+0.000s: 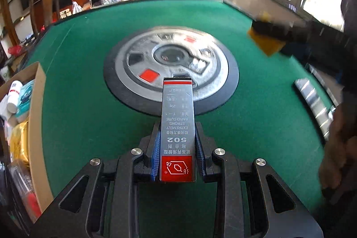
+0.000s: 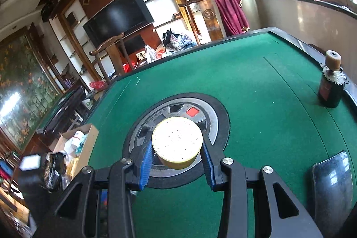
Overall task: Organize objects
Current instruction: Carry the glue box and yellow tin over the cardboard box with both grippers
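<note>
In the left wrist view my left gripper (image 1: 177,126) is shut on a long grey glue box (image 1: 177,108) with red ends; its blue pads clamp the box's sides. The box sticks out forward over the green felt table (image 1: 78,93). In the right wrist view my right gripper (image 2: 176,145) is shut on a round yellow tin (image 2: 177,139) with a speckled white lid, held above the table's round centre console (image 2: 209,110). From the left wrist view that tin (image 1: 267,44) shows blurred at the upper right.
An open cardboard box (image 1: 35,117) with bottles and packets stands at the table's left edge. A dark bottle (image 2: 330,86) with a wooden cap stands at the far right. A shiny black object (image 2: 332,177) lies front right. Wooden chairs stand beyond the table.
</note>
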Motion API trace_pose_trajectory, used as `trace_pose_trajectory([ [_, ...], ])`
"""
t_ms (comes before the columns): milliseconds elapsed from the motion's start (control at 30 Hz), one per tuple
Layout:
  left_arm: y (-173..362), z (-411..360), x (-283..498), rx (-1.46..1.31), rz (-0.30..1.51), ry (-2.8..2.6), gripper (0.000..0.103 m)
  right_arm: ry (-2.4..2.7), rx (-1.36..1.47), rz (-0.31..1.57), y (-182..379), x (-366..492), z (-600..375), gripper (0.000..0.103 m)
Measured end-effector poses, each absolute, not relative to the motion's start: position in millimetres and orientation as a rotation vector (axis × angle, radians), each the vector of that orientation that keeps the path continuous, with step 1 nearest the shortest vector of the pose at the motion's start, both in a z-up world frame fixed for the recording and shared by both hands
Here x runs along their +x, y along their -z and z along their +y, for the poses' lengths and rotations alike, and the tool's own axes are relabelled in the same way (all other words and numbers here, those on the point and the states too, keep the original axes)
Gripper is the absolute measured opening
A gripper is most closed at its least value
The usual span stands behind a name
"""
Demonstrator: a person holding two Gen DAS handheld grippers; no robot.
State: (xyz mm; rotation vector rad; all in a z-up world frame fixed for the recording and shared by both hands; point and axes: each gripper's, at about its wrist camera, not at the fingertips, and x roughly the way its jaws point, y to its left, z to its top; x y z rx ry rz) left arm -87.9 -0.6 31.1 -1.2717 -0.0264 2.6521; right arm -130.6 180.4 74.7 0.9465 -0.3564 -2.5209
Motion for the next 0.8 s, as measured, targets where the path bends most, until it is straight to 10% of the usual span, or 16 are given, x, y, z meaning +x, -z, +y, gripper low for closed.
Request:
trace_pose_trajectory([
  [800, -63, -30, -55, -1.050, -0.094, -2.822, 0.026, 2.512, 0.957, -0.255, -67, -125, 163, 0.040],
])
